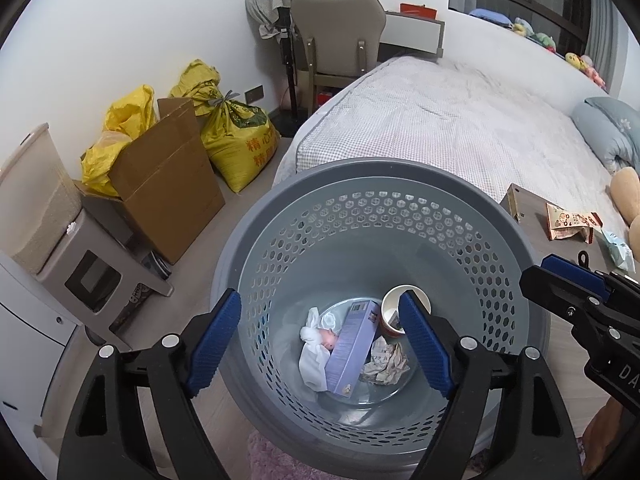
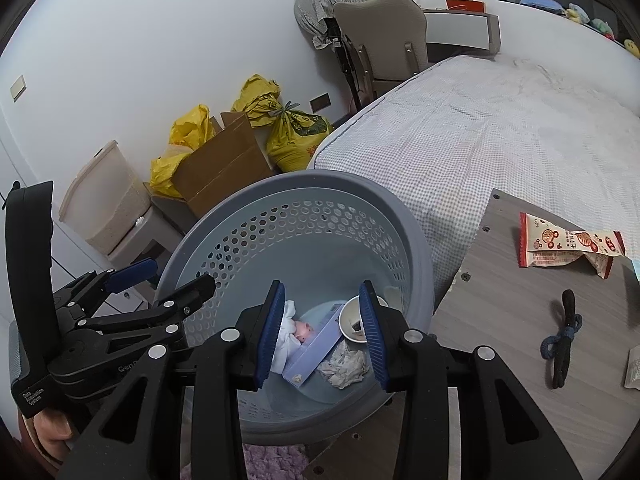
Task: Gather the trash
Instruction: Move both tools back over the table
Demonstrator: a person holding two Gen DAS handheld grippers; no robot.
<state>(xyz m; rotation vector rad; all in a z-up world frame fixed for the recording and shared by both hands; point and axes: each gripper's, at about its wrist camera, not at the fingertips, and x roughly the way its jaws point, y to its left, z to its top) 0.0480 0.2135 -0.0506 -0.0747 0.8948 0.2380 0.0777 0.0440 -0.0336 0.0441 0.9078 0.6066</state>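
The laundry-style bin (image 1: 516, 248) looks like smooth grey plastic with a soft sheen, its wall punched with hexagon holes. Inside there's crumpled paper (image 1: 386, 364), a glossy lilac cardboard box (image 1: 352, 350), a paper cup (image 1: 394, 306) and some white cloth (image 1: 314, 358). The left tongs (image 1: 320, 344) and right tongs (image 2: 322, 334) are matt black plastic with ribbed blue rubbery pads (image 1: 216, 338) and shiny metal rivets. The tabletop (image 2: 500, 300) has a matt wood-grain finish, with a shiny foil-like snack wrapper (image 2: 568, 246) and a fabric hair tie (image 2: 562, 338) on it. The bed (image 1: 440, 116) has a woven checked cloth cover.
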